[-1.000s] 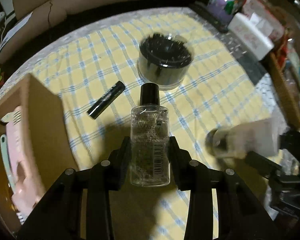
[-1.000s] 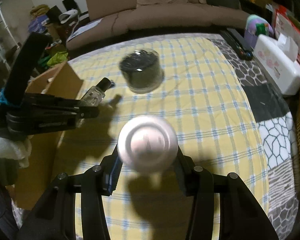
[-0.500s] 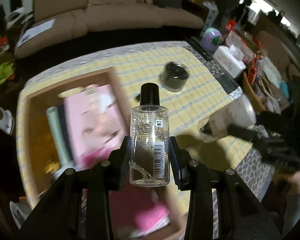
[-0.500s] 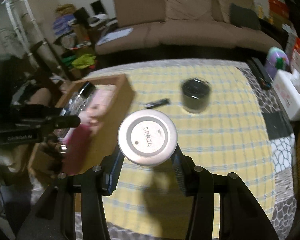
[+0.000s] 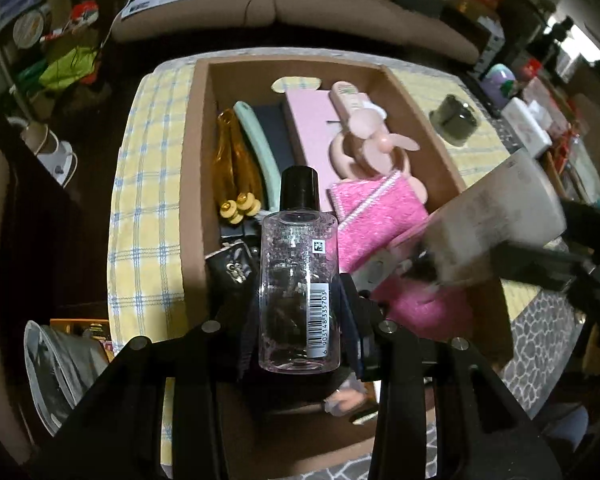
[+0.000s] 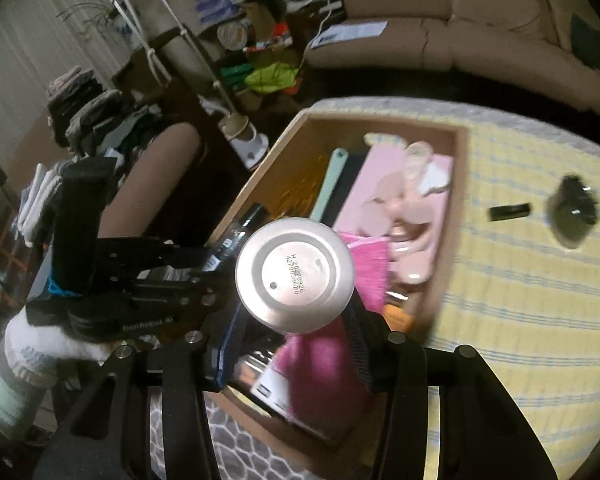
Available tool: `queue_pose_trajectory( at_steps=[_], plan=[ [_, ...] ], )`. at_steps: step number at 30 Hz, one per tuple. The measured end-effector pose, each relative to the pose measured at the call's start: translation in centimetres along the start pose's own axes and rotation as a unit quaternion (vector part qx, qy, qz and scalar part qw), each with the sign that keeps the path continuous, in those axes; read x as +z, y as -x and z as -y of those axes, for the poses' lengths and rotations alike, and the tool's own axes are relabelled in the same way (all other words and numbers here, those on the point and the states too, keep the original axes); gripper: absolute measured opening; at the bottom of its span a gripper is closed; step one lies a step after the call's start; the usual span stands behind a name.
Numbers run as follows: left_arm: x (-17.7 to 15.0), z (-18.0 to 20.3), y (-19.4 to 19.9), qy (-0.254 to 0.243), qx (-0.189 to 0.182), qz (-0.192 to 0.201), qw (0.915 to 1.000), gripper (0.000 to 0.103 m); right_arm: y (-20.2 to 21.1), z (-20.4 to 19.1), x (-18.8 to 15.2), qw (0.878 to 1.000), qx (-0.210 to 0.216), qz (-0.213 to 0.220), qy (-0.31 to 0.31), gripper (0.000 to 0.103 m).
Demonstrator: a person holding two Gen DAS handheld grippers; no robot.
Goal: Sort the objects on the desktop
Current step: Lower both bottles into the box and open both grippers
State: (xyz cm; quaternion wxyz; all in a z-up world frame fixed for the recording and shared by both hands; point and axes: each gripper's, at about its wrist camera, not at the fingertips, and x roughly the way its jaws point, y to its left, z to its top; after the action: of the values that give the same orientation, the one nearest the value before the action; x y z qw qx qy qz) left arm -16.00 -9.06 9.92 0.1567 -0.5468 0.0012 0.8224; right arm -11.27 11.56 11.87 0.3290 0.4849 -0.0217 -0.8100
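Observation:
My left gripper (image 5: 300,312) is shut on a clear bottle (image 5: 298,288) with a black cap and a barcode label, held above the near end of an open cardboard box (image 5: 198,132). My right gripper (image 6: 296,320) is shut on a white cylindrical bottle (image 6: 295,276), its round base facing the camera, also over the box (image 6: 452,216). In the left wrist view the white bottle (image 5: 496,224) hangs at the right over the box's right wall. The right wrist view shows the left gripper (image 6: 216,258) with the clear bottle (image 6: 242,228) at the left. A gloved hand (image 6: 36,352) holds the left gripper.
The box holds a pink fan (image 5: 364,144), a pink cloth (image 5: 376,216), amber pieces (image 5: 236,160), a mint strip (image 5: 256,136) and a dark pouch (image 5: 230,268). On the yellow checked tablecloth (image 6: 520,300) lie a black tube (image 6: 510,212) and a dark round jar (image 6: 574,216). A sofa stands behind.
Both grippers have swung left from over the tablecloth to above the box, each still carrying its bottle. The jar and black tube now lie far off to the right.

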Motion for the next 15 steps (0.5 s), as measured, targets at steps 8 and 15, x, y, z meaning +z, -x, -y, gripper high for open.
queue_pose_trajectory(
  at_steps=[8, 15],
  plan=[
    [3.1, 0.9, -2.3, -0.011, 0.018, -0.002, 0.9998, 0.035, -4.7, 3.4, 0.6, 0.994, 0.042, -0.006, -0.104, 0.048],
    [4.6, 0.1, -4.4, 0.028, 0.031, -0.003, 0.9991, 0.038, -6.6, 4.8, 2.5, 0.992, 0.025, 0.000, -0.120, 0.051]
  ],
)
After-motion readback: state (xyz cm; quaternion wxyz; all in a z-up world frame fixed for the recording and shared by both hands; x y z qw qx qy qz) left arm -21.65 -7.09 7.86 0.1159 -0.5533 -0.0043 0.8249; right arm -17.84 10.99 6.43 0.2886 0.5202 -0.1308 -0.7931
